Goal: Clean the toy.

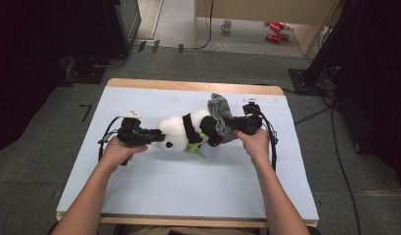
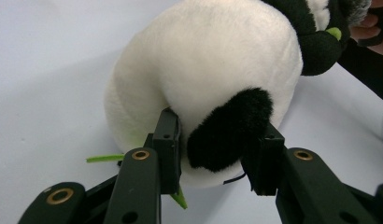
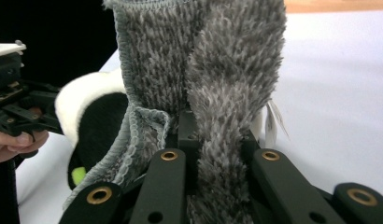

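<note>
A black-and-white panda plush [image 1: 176, 131] lies on its side mid-table, its round white head to the left. My left gripper [image 1: 158, 135] is shut on the panda's black ear [image 2: 227, 135], with a jaw pressed on either side of it. A grey fuzzy cloth [image 1: 220, 113] drapes over the panda's right end. My right gripper [image 1: 236, 126] is shut on a fold of that cloth [image 3: 199, 56], which stands up between the jaws. Green felt leaves [image 1: 196, 147] stick out beneath the panda. The panda's white and black fur [image 3: 80, 95] shows behind the cloth in the right gripper view.
A white sheet [image 1: 164, 186] covers the table, and a wooden edge [image 1: 189, 85] runs along the far side. On the floor beyond are a mug [image 1: 227, 25], red objects [image 1: 277, 30] and cables. Dark equipment stands at both sides.
</note>
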A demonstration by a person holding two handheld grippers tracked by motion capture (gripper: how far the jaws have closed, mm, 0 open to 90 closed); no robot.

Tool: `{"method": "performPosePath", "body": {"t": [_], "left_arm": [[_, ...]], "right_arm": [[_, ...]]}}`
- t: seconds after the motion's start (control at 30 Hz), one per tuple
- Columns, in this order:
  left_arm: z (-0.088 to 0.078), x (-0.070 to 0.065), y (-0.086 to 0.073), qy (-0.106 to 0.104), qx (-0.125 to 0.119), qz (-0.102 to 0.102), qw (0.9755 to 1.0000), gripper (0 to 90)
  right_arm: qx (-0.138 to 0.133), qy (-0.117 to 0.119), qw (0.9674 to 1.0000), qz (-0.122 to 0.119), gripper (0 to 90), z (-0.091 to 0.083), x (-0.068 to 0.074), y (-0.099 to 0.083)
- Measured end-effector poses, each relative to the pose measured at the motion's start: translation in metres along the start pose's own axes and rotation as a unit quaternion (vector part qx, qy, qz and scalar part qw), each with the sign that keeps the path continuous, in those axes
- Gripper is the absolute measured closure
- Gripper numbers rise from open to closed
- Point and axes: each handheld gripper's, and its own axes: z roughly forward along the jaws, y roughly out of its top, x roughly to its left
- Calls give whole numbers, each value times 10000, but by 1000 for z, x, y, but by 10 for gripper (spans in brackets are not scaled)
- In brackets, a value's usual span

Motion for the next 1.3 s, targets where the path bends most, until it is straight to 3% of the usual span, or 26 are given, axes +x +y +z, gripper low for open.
{"method": "performPosePath", "body": {"t": [0.37,0.57,0.7,0.93,1.17,1.3], "left_arm": [[0,1,0,15,-38,-79,10000,622],[-1,2,1,15,-45,-107,9999,621],[-1,2,1,31,-59,-115,9999,619],[-2,1,1,61,-86,-107,9999,616],[-2,0,4,49,-53,-248,9997,638],[-3,-2,7,-120,10,-378,9992,675]], "right_arm": [[280,-292,9991,107,808,10,-17,-13],[635,-532,9965,130,807,18,-24,-19],[864,-818,9929,33,807,17,-26,-18],[393,-763,9963,96,806,-14,-19,-4],[-130,-530,9984,-149,805,-44,6,13],[-270,-415,9985,-249,805,-54,20,19]]}}
